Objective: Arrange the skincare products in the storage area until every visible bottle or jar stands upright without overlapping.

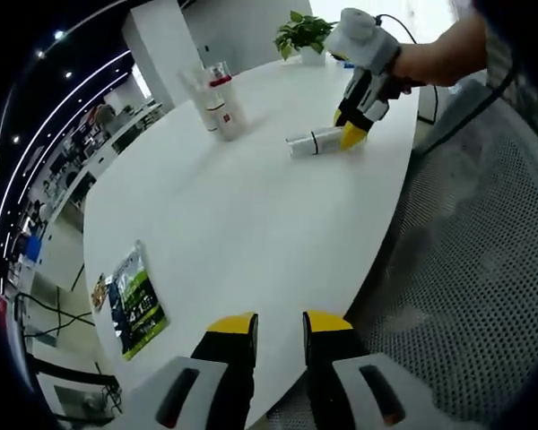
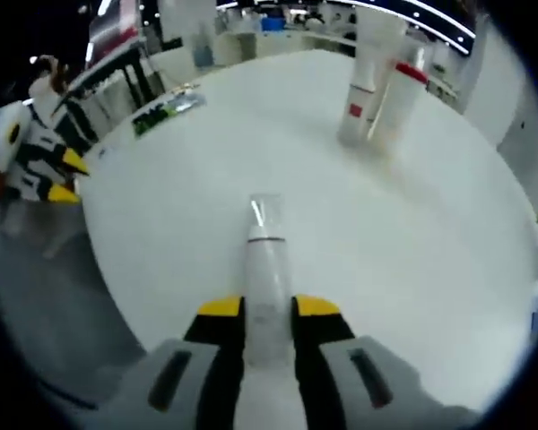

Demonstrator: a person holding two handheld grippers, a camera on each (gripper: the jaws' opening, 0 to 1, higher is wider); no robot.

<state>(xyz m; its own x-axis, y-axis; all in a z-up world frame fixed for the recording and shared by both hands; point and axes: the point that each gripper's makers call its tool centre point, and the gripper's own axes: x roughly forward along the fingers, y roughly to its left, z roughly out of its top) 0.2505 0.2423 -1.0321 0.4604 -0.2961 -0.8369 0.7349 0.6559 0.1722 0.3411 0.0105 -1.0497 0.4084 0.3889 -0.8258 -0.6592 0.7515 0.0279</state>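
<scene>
Landmark: the big round white table (image 1: 251, 206); everything below is placed against it.
Done so far: two tall white bottles, one with a red cap (image 1: 222, 106), stand upright close together toward the table's far side, near the green potted plant (image 1: 303, 34) at its far edge.
Left to do: a white tube with a clear cap (image 2: 267, 269) lies flat on the tabletop, apart from the standing pair; I judge it needs standing up beside them without touching.
Right gripper (image 2: 267, 309): its yellow-tipped jaws sit narrow around the lying tube's body, apparently clamped on it, the cap end pointing away toward the standing bottles.
Left gripper (image 1: 280, 324): hangs at the table's near edge, jaws a little apart with nothing between them.
Progress: roughly two of three products settled, as I read it.
Left gripper view adds: the person's forearm (image 1: 435, 55) reaching over the table, the plant, and a green and black flat packet (image 1: 136, 300) lying near the table's edge.
Right gripper view adds: the close grip on the tube, the tube's clear cap, and the red label on one of the standing bottles.
</scene>
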